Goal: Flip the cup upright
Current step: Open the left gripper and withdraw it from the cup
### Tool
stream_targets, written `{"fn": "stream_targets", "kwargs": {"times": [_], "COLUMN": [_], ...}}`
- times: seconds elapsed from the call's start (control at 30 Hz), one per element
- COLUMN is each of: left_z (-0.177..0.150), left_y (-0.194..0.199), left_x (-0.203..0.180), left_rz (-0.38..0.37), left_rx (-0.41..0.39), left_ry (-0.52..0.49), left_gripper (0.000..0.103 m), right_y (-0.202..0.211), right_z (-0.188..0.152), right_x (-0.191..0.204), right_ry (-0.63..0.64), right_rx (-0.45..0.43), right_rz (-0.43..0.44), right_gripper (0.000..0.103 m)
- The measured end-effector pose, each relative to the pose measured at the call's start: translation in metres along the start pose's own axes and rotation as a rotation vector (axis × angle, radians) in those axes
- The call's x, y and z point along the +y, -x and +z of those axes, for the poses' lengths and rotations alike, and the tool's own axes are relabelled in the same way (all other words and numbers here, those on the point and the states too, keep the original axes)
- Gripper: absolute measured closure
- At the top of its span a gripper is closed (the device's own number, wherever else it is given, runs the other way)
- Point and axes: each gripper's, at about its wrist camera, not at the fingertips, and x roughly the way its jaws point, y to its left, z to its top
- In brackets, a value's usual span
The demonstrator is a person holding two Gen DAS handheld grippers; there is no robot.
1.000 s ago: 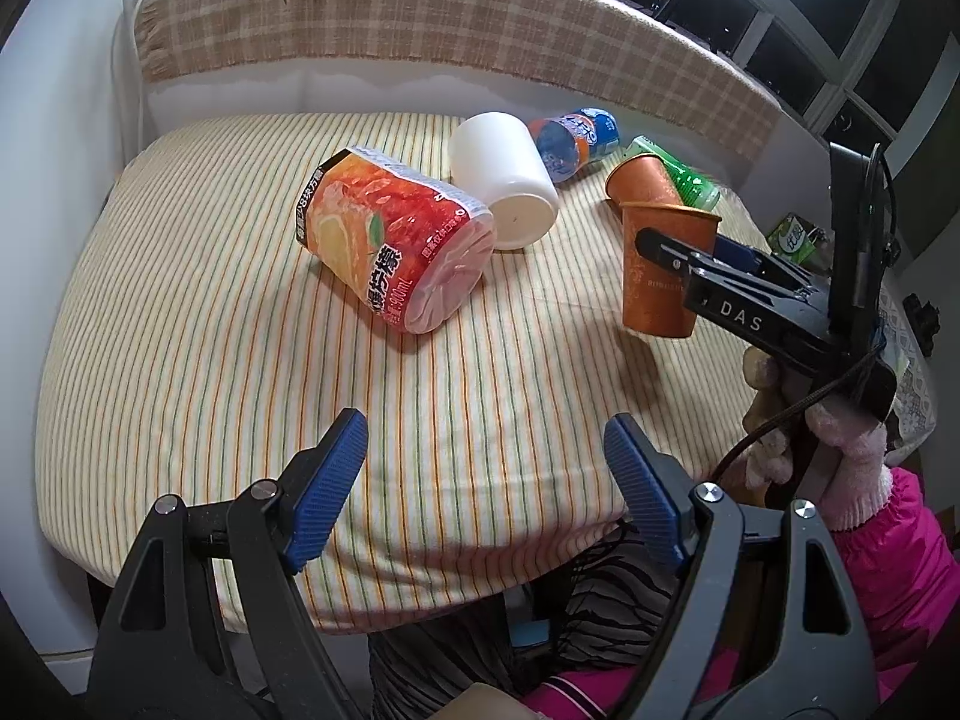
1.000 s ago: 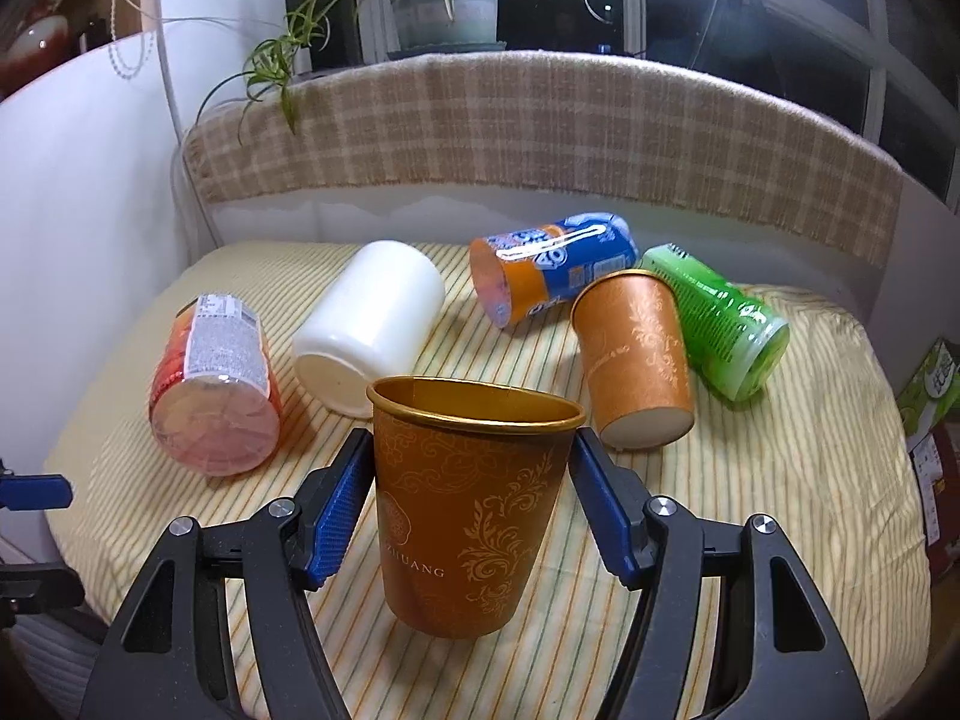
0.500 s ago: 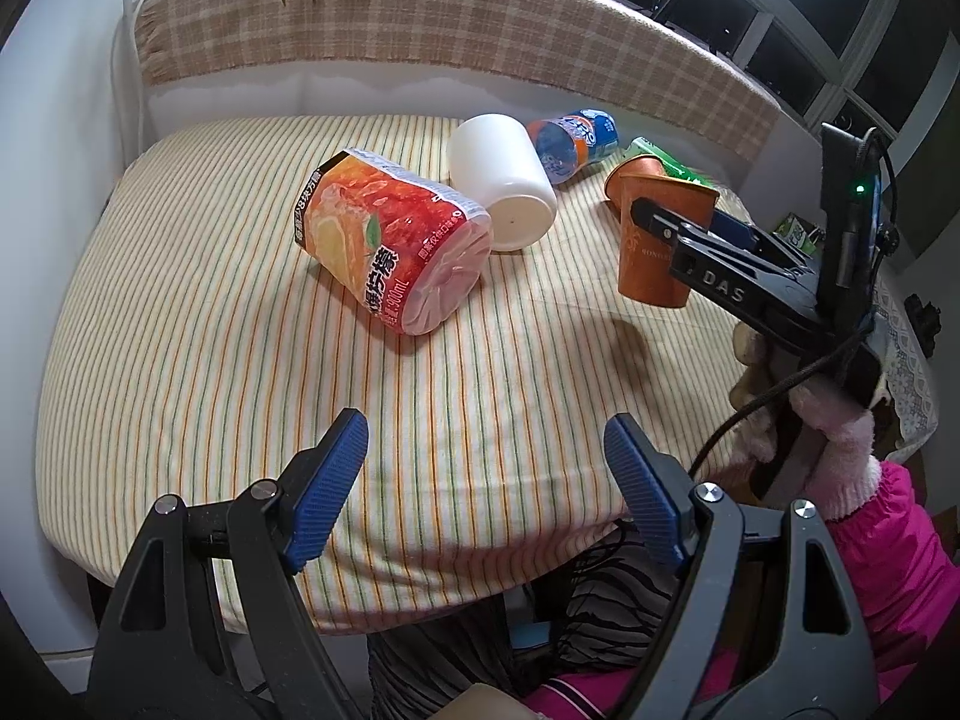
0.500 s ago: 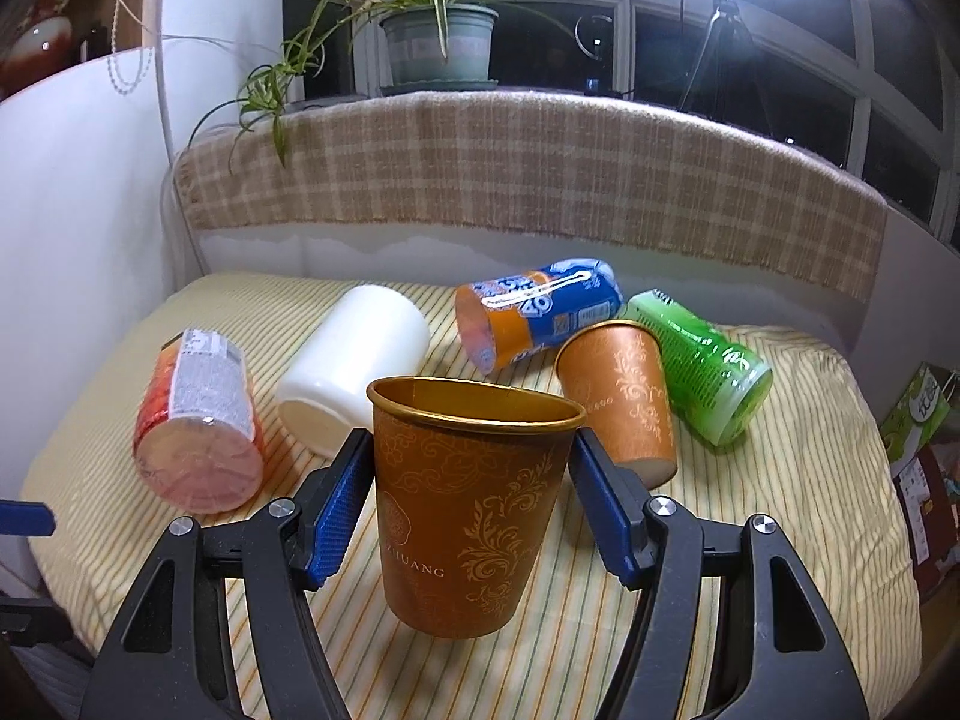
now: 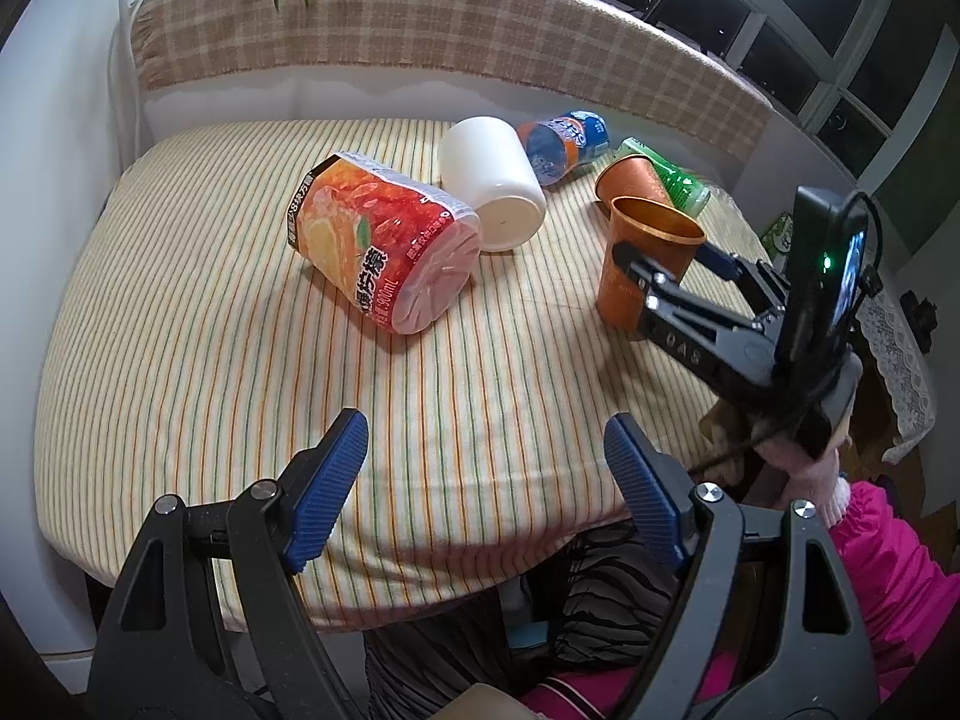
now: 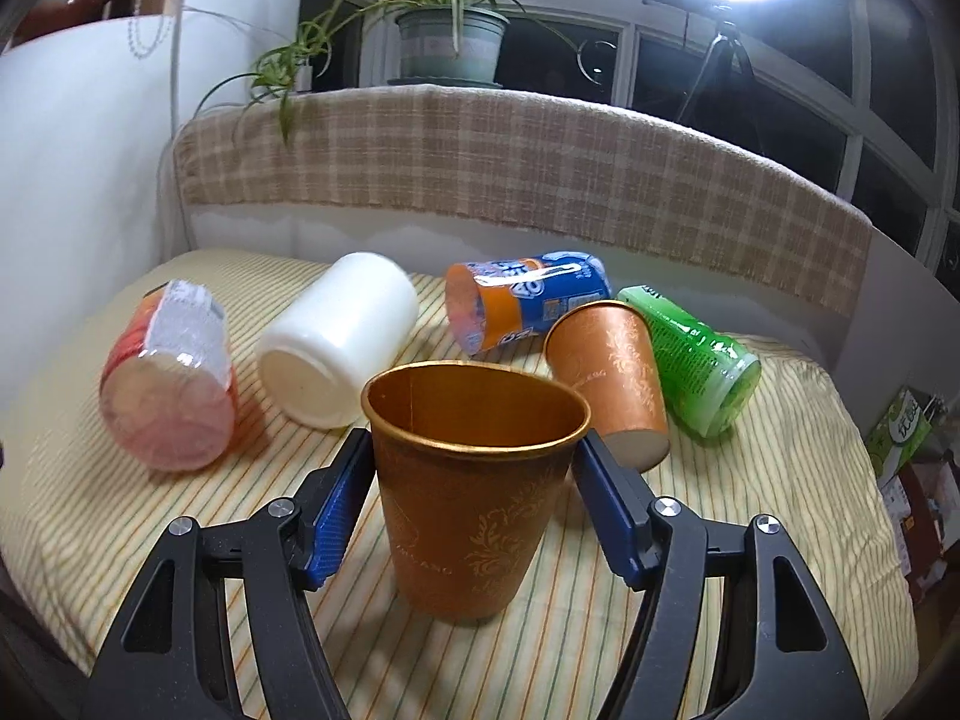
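Note:
An orange paper cup with a gold inside stands upright, mouth up, its base at the striped tablecloth. My right gripper is shut on the orange paper cup at mid-height, one blue pad on each side. The cup also shows in the left wrist view, held by the right gripper. My left gripper is open and empty over the table's near edge. A second orange cup lies on its side behind.
Lying on their sides are a white cup, a red-orange juice bottle, a blue-orange bottle and a green bottle. A plaid-covered ledge runs along the back. A white wall stands at the left.
My right gripper has lowered the orange cup toward the tablecloth and tilted so the cup's inside now shows. The left gripper has not moved.

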Motion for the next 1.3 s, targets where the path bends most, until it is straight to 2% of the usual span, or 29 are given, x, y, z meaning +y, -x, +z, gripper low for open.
{"fn": "stream_targets", "kwargs": {"times": [0.17, 0.27, 0.4, 0.5, 0.57, 0.8, 0.9, 0.93, 1.0, 1.07, 1.17, 1.3], "left_z": [-0.003, -0.006, -0.011, -0.016, -0.018, -0.026, -0.029, -0.030, -0.032, -0.035, -0.038, -0.040], "left_y": [0.005, 0.009, 0.018, 0.030, 0.038, 0.058, 0.065, 0.067, 0.070, 0.073, 0.075, 0.073], "left_x": [-0.006, -0.009, -0.016, -0.024, -0.028, -0.035, -0.037, -0.037, -0.038, -0.039, -0.040, -0.042], "left_rz": [-0.001, -0.001, 0.017, 0.084, 0.099, 0.150, 0.209, 0.226, 0.257, 0.277, 0.304, 0.316], "left_rx": [-0.014, -0.030, -0.083, -0.191, -0.260, -0.481, -0.583, -0.605, -0.658, -0.706, -0.733, -0.731], "left_ry": [-0.015, -0.019, -0.037, -0.070, -0.074, -0.050, -0.048, -0.053, -0.065, -0.073, -0.085, -0.104], "left_gripper": [0.020, 0.020, 0.020, 0.020, 0.020, 0.020, 0.019, 0.018, 0.007, 0.000, 0.000, 0.000], "right_y": [0.010, 0.017, 0.032, 0.053, 0.069, 0.129, 0.150, 0.154, 0.164, 0.170, 0.176, 0.184], "right_z": [-0.007, -0.010, -0.014, -0.018, -0.020, -0.018, -0.016, -0.015, -0.015, -0.015, -0.017, -0.020], "right_x": [0.005, 0.003, 0.001, -0.002, -0.005, -0.022, -0.031, -0.033, -0.038, -0.041, -0.044, -0.048], "right_ry": [0.027, 0.018, -0.002, -0.022, -0.045, -0.119, -0.151, -0.157, -0.172, -0.183, -0.200, -0.217], "right_rx": [0.017, 0.022, 0.028, 0.018, 0.011, -0.087, -0.149, -0.167, -0.213, -0.244, -0.279, -0.309], "right_rz": [0.013, 0.019, 0.037, 0.045, 0.040, -0.044, -0.089, -0.104, -0.144, -0.163, -0.196, -0.222], "right_gripper": [0.028, 0.028, 0.025, 0.025, 0.025, 0.025, 0.025, 0.024, 0.021, 0.021, 0.019, 0.019]}}
